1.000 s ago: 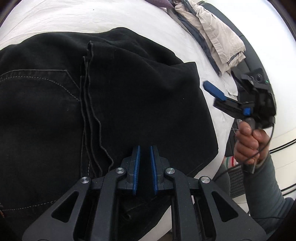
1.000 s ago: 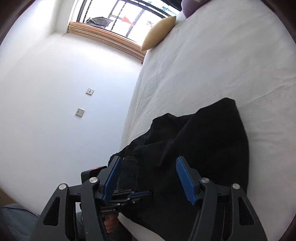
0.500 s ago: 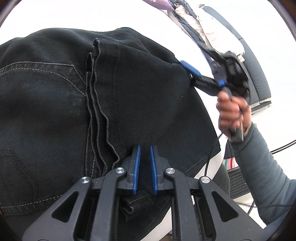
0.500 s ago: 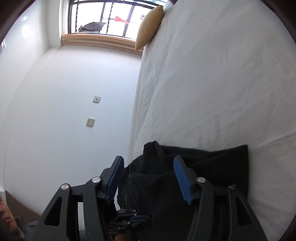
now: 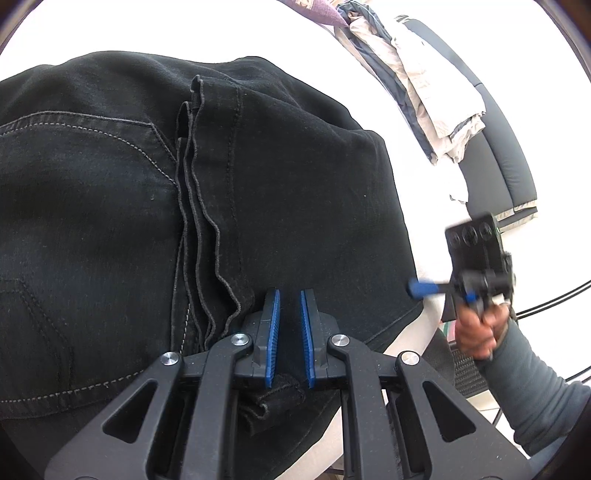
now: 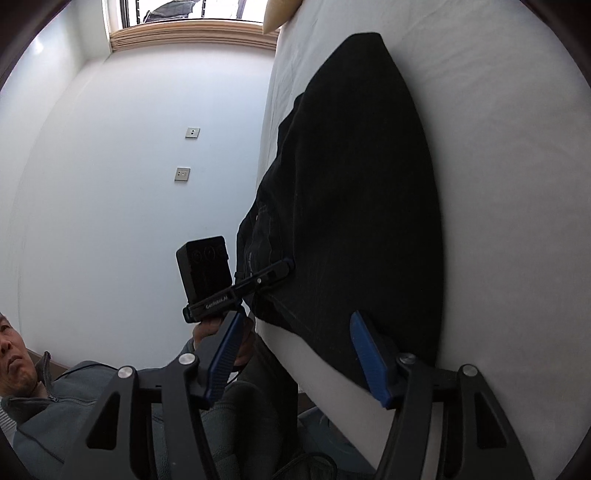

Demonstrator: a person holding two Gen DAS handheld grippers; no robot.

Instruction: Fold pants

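Note:
Black pants (image 5: 288, 177) lie folded on the white bed (image 6: 509, 192), with stacked seams running down the middle. My left gripper (image 5: 290, 295) is shut on the near edge of the pants, and a bunch of black cloth shows between and below its blue pads. In the right wrist view the left gripper (image 6: 286, 265) bites the pants at the bed's side edge. My right gripper (image 6: 295, 332) stands open at the bed's edge with the near corner of the pants (image 6: 388, 184) just ahead of its fingers. In the left wrist view the right gripper (image 5: 419, 288) sits beside the pants' right edge.
A heap of beige and navy clothes (image 5: 424, 85) lies over a black chair (image 5: 498, 158) beyond the bed. A person's hand and grey sleeve (image 5: 535, 398) hold the right gripper. A white wall with two sockets (image 6: 183, 174) and a window flank the bed; a pillow (image 6: 280, 14) lies far off.
The right gripper went up to the pants' far right corner, then dropped to the near right edge by the bed's side. The left gripper kept its hold; the pants look slightly nearer.

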